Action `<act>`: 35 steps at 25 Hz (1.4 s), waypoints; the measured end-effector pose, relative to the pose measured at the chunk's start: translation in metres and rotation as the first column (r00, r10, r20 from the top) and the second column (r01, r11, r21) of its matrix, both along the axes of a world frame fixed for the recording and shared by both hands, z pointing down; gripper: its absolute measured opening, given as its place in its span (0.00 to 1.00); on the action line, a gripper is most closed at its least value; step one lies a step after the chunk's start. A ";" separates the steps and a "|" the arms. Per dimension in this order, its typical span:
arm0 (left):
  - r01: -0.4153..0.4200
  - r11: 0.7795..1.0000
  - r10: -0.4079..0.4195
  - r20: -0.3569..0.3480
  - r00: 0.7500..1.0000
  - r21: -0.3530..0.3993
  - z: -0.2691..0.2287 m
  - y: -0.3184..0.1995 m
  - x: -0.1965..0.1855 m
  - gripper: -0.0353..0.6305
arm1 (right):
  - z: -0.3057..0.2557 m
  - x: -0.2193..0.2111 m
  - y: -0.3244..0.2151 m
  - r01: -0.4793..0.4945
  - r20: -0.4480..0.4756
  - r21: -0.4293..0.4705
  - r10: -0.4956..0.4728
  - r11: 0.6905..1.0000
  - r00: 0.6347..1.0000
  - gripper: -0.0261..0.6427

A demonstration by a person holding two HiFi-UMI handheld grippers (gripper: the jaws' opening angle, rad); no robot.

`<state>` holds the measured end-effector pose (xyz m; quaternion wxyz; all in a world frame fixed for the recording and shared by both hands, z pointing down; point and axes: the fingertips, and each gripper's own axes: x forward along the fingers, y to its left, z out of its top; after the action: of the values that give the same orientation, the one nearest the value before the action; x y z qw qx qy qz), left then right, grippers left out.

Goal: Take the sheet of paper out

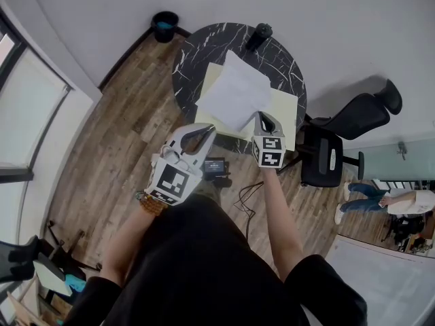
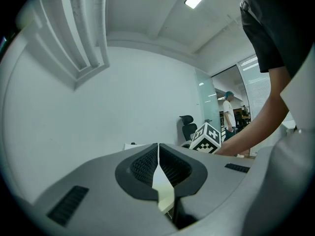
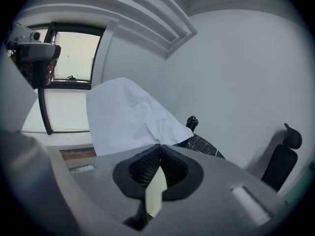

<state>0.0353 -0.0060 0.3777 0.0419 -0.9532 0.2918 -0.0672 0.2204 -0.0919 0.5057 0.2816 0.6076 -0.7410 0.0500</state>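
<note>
A white sheet of paper [image 1: 234, 94] rises off a pale yellow folder [image 1: 282, 111] that lies on the round black marble table [image 1: 204, 46]. My right gripper [image 1: 262, 117] is shut on the sheet's near corner. In the right gripper view the sheet [image 3: 128, 117] stands up and curls just past the closed jaws of that gripper [image 3: 160, 147]. My left gripper [image 1: 206, 132] is shut on the folder's near left edge. A pale yellow strip [image 2: 163, 193] shows between the left gripper's [image 2: 158, 149] closed jaws. The right gripper's marker cube [image 2: 206, 137] shows beyond them.
A black bottle [image 1: 259, 36] stands at the table's far edge. A black office chair [image 1: 340, 141] is right of the table, and a dark bin [image 1: 164, 26] sits by the wall. A small black device [image 1: 215, 166] with cables lies on the wooden floor. A person [image 1: 380, 199] sits far right.
</note>
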 end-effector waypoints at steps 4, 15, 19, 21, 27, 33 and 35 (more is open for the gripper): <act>0.003 1.000 -0.003 -0.003 1.000 -0.006 0.002 0.002 -0.002 0.08 | -0.019 -0.011 0.002 0.015 0.020 0.045 -0.016 0.999 1.000 0.04; 0.004 1.000 -0.004 -0.018 1.000 -0.018 0.003 0.005 0.001 0.08 | -0.071 -0.039 0.018 0.039 0.078 0.159 -0.052 0.986 0.996 0.03; 0.005 1.000 -0.005 -0.020 1.000 -0.013 0.002 0.006 0.003 0.08 | -0.084 -0.042 0.028 0.016 0.123 0.187 -0.040 0.982 0.992 0.04; 0.009 1.000 -0.010 -0.023 1.000 -0.012 0.002 0.006 0.003 0.08 | -0.088 -0.045 0.034 0.011 0.140 0.196 -0.040 0.980 0.989 0.04; 0.016 1.000 -0.016 -0.033 0.999 -0.001 -0.001 0.004 0.004 0.08 | -0.103 -0.052 0.040 0.013 0.171 0.224 -0.052 0.975 0.984 0.04; 0.052 0.998 -0.054 -0.075 0.996 -0.027 -0.008 0.005 -0.001 0.08 | -0.140 -0.056 0.047 0.013 0.220 0.316 -0.087 0.949 0.972 0.04; 0.058 0.998 -0.059 -0.082 0.995 -0.015 -0.010 0.005 -0.004 0.08 | -0.151 -0.061 0.049 0.015 0.226 0.352 -0.101 0.936 0.969 0.04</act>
<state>0.0317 -0.0011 0.3674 0.0216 -0.9464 0.3207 -0.0308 0.1594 -0.0432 0.3546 0.0795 0.6148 -0.7845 -0.0167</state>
